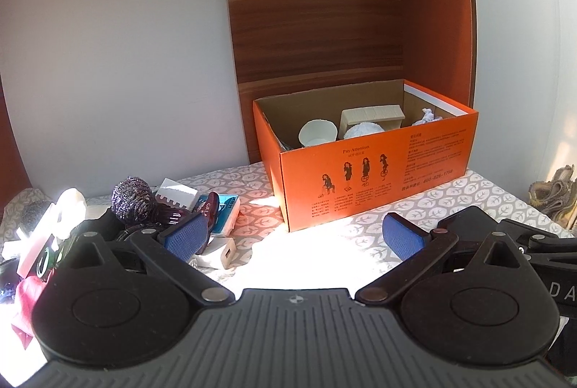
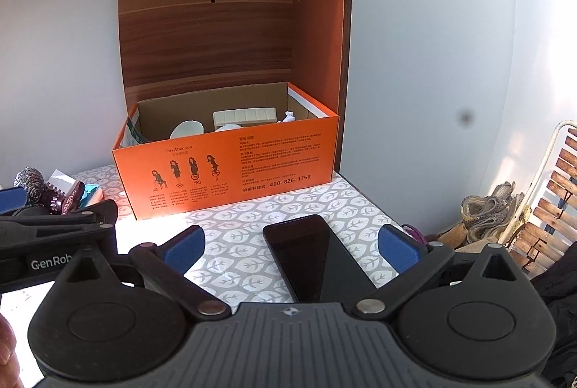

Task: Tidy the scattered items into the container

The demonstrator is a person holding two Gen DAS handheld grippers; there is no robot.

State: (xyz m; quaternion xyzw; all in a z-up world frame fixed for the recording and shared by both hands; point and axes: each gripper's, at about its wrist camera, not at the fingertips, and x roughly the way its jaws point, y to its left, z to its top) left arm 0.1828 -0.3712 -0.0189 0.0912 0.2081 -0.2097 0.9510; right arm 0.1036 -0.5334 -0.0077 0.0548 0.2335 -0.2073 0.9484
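An open orange cardboard box (image 1: pixel 375 178) stands on the table against a wooden board; it also shows in the right wrist view (image 2: pixel 230 171). Inside lie a white cup (image 1: pixel 317 132), a cream tray (image 1: pixel 371 117) and crumpled white paper (image 1: pixel 427 116). My left gripper (image 1: pixel 294 236) is open and empty, in front of the box. At its left is a pile: a steel scourer (image 1: pixel 131 198), a dark red tube (image 1: pixel 207 218), a teal packet (image 1: pixel 227 211), a white block (image 1: pixel 221 252). My right gripper (image 2: pixel 290 249) is open over a black phone (image 2: pixel 317 258) lying flat on the cloth.
A leaf-patterned cloth (image 2: pixel 238 236) covers the table. White walls and orange-brown shelf panels (image 2: pixel 313 27) enclose the nook. The table edge drops off at the right, with shoes (image 2: pixel 490 211) and a slatted chair (image 2: pixel 555 207) beyond. The left gripper's body (image 2: pixel 54 236) sits left of my right one.
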